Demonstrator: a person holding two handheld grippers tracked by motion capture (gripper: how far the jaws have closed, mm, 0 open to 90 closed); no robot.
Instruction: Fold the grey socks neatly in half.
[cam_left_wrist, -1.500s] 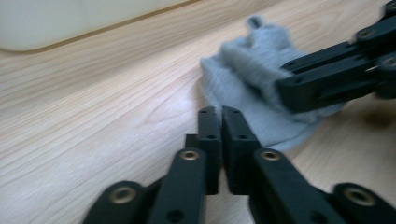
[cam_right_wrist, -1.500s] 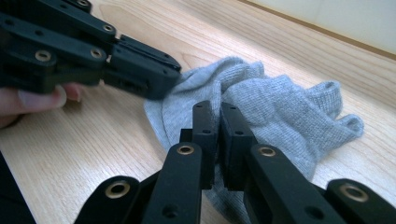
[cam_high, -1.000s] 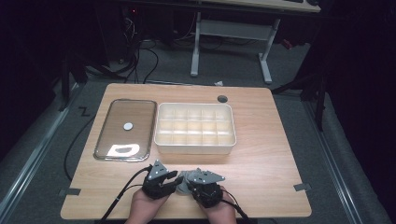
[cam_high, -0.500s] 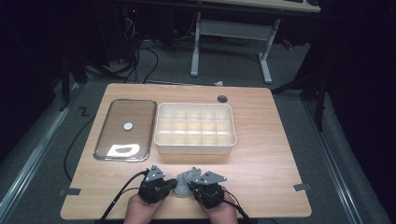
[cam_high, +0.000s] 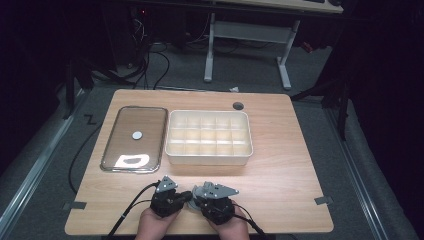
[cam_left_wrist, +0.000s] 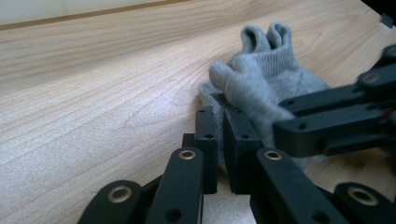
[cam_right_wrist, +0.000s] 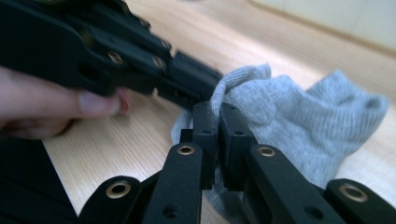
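A grey sock (cam_left_wrist: 275, 79) lies bunched on the wooden table (cam_high: 280, 170) near its front edge. My left gripper (cam_left_wrist: 219, 116) has just been closing and now pinches a fold of the sock's edge between its pads. My right gripper (cam_right_wrist: 215, 109) is shut on another fold of the same sock (cam_right_wrist: 317, 121). In the high view the left gripper (cam_high: 184, 196) and the right gripper (cam_high: 197, 200) point at each other, almost touching, each held by a hand. The sock is mostly hidden beneath them there.
A white box (cam_high: 209, 159) with several compartments stands mid-table. Left of it lies a clear lid (cam_high: 125, 150) with a small white disc (cam_high: 137, 134) on it. A round cable hole (cam_high: 238, 105) is at the back edge.
The left gripper has sunk slightly toward the front edge and levelled out, ending close against the right gripper. The right gripper has stayed where it was.
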